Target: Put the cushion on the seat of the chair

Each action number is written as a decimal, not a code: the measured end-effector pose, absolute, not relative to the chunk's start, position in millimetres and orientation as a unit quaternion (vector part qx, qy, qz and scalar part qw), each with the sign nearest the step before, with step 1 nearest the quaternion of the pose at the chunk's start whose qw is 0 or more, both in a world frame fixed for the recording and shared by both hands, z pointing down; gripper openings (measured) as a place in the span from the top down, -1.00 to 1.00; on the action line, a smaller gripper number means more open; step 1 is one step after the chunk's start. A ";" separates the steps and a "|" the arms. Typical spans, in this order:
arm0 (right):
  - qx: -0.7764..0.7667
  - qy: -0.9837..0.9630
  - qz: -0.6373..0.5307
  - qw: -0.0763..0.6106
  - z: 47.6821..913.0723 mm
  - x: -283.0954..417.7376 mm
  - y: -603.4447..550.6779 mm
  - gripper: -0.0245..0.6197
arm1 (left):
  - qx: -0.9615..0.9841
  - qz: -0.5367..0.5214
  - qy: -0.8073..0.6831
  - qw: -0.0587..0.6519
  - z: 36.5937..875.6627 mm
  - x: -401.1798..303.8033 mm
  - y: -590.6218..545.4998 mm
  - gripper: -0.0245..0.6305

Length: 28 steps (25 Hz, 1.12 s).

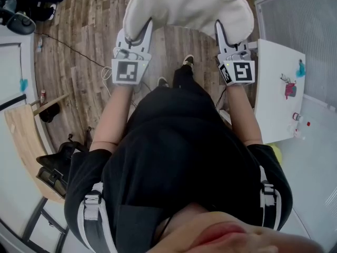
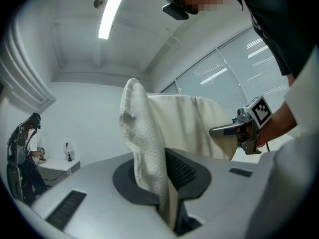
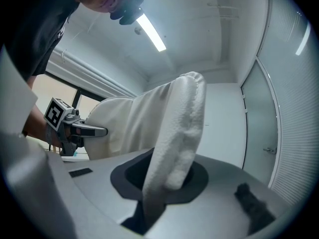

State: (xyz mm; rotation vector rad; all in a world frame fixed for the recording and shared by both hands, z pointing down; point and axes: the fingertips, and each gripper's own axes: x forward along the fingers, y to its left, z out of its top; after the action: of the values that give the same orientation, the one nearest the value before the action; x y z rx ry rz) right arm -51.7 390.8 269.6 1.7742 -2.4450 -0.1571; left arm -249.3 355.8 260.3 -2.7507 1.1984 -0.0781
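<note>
I hold a cream-white cushion (image 1: 189, 7) in the air over the wooden floor, stretched between both grippers. My left gripper (image 1: 141, 33) is shut on its left edge and my right gripper (image 1: 221, 33) on its right edge. In the left gripper view the fluffy cushion (image 2: 142, 138) edge stands pinched between the jaws of the left gripper (image 2: 167, 188), with the right gripper (image 2: 234, 129) across at the far edge. The right gripper view shows the cushion (image 3: 177, 128) clamped in the right gripper (image 3: 157, 188), and the left gripper (image 3: 87, 131) beyond. No chair seat is clearly in view.
A white table (image 1: 276, 88) with small coloured items stands close on the right. A light wooden panel (image 1: 23, 130) with black gear beside it lies at the left. Cables run across the wooden floor (image 1: 79, 41). My feet (image 1: 188, 62) are below the cushion.
</note>
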 end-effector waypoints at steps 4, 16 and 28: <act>0.580 -0.811 -0.052 0.061 274.9 -37.9 364.0 0.76 | -0.911 -0.025 0.405 0.070 264.6 -235.5 331.9 0.76; 0.566 -0.821 -0.053 0.052 264.1 24.9 282.2 0.76 | -0.904 -0.034 0.420 0.070 253.5 -176.1 259.3 0.76; 0.544 -0.837 -0.048 0.047 270.3 92.4 226.2 0.76 | -0.895 -0.052 0.436 0.075 257.3 -108.8 209.4 0.76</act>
State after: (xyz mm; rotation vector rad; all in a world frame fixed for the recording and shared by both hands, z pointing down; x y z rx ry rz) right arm 92.4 226.2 270.3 1.6591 -2.5529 -0.1468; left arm -108.8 209.4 257.3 -2.6861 1.3081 -0.1547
